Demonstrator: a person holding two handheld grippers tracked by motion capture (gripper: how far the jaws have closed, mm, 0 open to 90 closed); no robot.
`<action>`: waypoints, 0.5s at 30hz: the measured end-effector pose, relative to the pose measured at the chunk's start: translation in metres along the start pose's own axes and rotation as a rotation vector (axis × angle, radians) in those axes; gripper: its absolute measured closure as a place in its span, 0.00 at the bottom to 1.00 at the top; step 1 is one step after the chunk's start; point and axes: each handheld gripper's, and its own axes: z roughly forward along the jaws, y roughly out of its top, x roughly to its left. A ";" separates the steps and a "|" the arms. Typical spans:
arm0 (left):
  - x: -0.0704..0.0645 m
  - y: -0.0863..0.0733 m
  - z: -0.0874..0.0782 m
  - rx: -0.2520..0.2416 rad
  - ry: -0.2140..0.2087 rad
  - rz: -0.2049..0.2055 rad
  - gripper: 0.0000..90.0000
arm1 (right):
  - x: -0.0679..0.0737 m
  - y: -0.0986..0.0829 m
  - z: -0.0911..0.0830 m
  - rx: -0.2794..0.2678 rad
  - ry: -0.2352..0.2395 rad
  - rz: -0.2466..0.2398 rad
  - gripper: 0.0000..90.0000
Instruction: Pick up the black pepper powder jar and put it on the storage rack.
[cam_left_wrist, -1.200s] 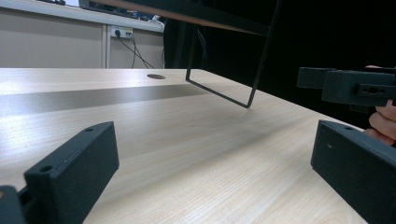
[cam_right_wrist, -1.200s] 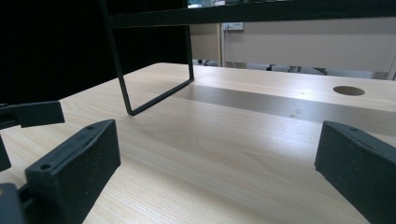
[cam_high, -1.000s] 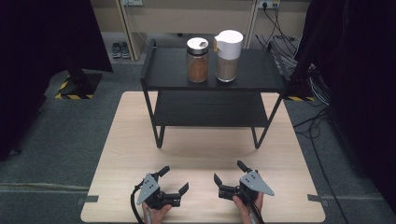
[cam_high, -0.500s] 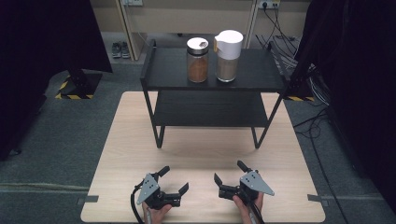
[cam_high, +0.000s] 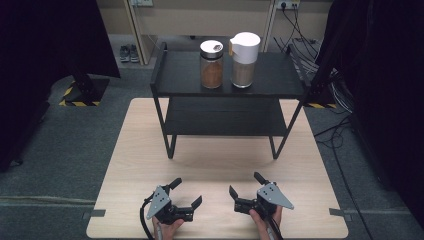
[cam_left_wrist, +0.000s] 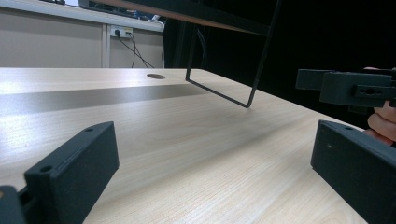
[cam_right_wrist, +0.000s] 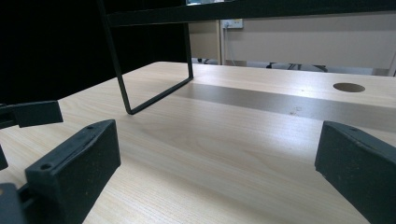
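- Nothing has shifted over the last second: the black two-tier shelf stands where it did at the far end of the surface, and both arms rest in the same spot at the near edge. I take it the work has not begun, and the person is poised for a first reach.
- The two jars on the top tier have not moved either. The glass jar, filled with something brown and capped by a silvery lid, stands just beside the white-lidded jar, which holds a paler filling. They are upright, near each other, and I cannot tell whether they touch.
- The left hand-held gripper lies low on the surface with its jaws spread wide and nothing between them. Its own view shows bare wood and a leg of the shelf ahead.
- The right hand-held gripper mirrors it, jaws equally wide and empty, angled toward its partner. Both are well apart from the jars, so a long forward reach would be needed.
- The surface is pale wood grain with a round cable hole in it.
- Around it: grey carpet, dark curtains on both sides, a beige wall with sockets and trailing cables, and a pair of shoes on the floor behind.
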 end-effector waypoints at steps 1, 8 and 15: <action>0.000 0.000 0.000 0.000 0.000 0.001 0.00 | 0.000 0.000 0.000 0.001 -0.001 0.001 0.00; 0.000 0.000 0.000 0.000 0.000 0.000 0.00 | 0.000 0.000 0.000 0.003 0.000 0.001 0.00; 0.000 0.000 0.000 0.001 0.000 -0.001 0.00 | 0.000 0.000 0.000 0.004 0.000 0.002 0.00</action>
